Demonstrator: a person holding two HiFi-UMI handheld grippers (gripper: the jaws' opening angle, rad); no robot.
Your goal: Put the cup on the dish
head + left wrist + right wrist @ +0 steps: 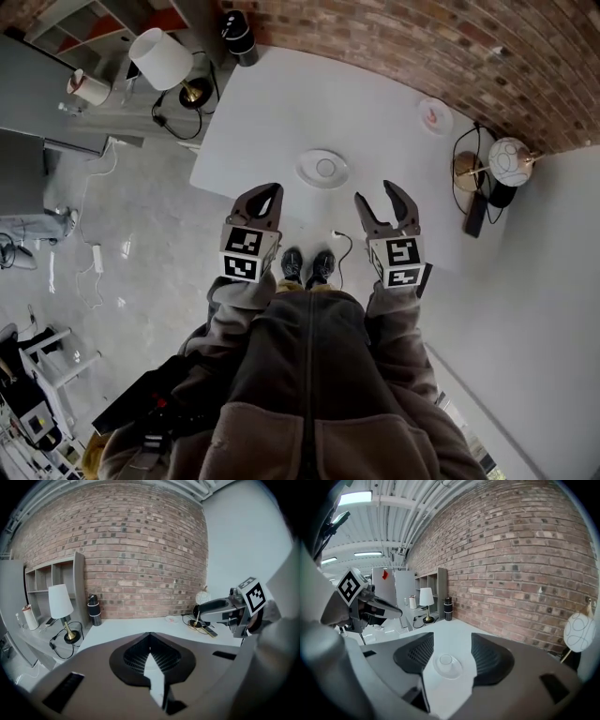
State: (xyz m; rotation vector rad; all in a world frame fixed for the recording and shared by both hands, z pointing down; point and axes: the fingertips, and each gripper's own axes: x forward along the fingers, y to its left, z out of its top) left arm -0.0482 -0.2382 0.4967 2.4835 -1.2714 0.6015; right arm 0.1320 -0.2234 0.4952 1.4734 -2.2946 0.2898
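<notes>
A white dish lies on the white table, near its front edge. A small white cup stands upright in the dish's middle. In the right gripper view the cup and dish show between the jaws, farther along the table. My right gripper hangs open and empty at the table's front edge, to the right of the dish. My left gripper is left of the dish with its jaw tips together and nothing between them. The left gripper looks toward the brick wall.
A small plate with something pink on it sits at the table's far right. A black bottle stands at the far left corner. A white lamp and cables are left of the table, a globe lamp to its right.
</notes>
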